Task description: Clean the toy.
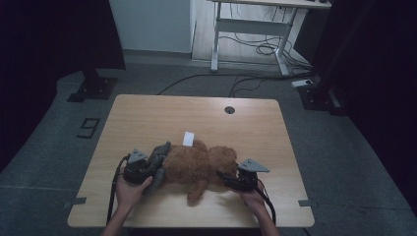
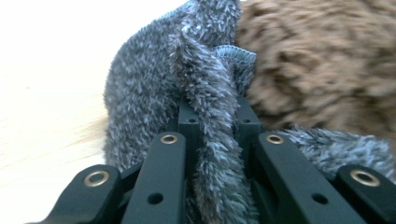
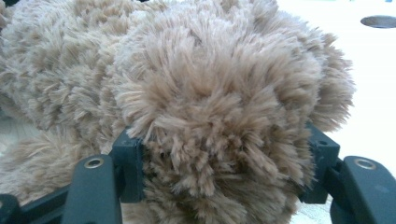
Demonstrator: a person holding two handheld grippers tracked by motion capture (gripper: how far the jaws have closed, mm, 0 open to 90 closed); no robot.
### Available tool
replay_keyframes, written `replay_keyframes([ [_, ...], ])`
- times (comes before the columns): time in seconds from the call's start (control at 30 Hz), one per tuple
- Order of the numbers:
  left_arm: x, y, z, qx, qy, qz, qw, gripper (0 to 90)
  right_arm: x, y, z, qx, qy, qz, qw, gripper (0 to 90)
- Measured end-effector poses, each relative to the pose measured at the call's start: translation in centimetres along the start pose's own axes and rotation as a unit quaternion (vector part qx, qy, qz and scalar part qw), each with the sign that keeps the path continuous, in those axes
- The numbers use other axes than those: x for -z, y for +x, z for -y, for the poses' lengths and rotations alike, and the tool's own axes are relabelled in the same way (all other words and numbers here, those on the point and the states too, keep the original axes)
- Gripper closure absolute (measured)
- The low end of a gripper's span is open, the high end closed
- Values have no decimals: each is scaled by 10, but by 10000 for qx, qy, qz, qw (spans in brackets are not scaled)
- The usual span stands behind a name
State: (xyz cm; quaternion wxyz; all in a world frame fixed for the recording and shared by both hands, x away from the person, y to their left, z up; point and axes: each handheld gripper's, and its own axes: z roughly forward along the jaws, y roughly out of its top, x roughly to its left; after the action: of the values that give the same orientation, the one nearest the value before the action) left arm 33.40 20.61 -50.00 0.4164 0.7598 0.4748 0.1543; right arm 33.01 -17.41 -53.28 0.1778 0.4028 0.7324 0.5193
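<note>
A brown plush toy (image 1: pixel 196 164) lies on its side near the front of the wooden table (image 1: pixel 147 118), with a white tag (image 1: pixel 188 138) at its far side. A grey fuzzy cloth (image 1: pixel 158 162) wraps its left end. My left gripper (image 1: pixel 151 170) is shut on a fold of this grey cloth (image 2: pixel 154 93), which runs between the jaws of the left gripper (image 2: pixel 214 109), beside the brown fur (image 2: pixel 317 60). My right gripper (image 1: pixel 228 181) is shut on the toy's rounded right end (image 3: pixel 219 102), whose fur bulges between the jaws of the right gripper (image 3: pixel 224 140).
A round cable hole (image 1: pixel 229 109) sits in the far part of the table. Behind the table stand a white desk frame (image 1: pixel 251 29), loose floor cables (image 1: pixel 255 49) and two dark stand bases (image 1: pixel 93 88). The person's hands come in at the front edge.
</note>
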Motion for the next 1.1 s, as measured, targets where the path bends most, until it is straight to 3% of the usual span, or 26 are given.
replay_keyframes([
  [0.13,5,3,-8,160,-176,-5,9997,780,-1,0,0,-10,-5,18,10000,352],
  [0.23,8,-5,-24,187,-350,254,9989,777,-2,4,-1,-15,18,83,10000,355],
  [0.37,9,-27,-57,-103,-498,378,9980,774,-4,7,-1,13,-13,152,9999,355],
  [0.5,3,-54,-92,-362,-646,631,9953,775,-4,8,-2,42,-12,160,9999,355],
  [0.63,-26,-79,-115,-627,-311,709,9950,774,-5,7,-2,67,-10,168,9998,355],
  [0.73,-55,-86,-116,-603,89,737,9954,774,-5,7,-1,105,-43,194,9997,354],
  [0.83,-75,-82,-108,-409,434,844,9946,771,-5,7,0,187,-76,257,9995,355],
  [0.97,-75,-76,-98,-296,529,975,9934,772,-5,8,-1,316,-41,265,9991,341],
  [1.1,-69,-75,-85,-212,495,1052,9930,775,-2,8,-2,342,73,147,9993,242],
])
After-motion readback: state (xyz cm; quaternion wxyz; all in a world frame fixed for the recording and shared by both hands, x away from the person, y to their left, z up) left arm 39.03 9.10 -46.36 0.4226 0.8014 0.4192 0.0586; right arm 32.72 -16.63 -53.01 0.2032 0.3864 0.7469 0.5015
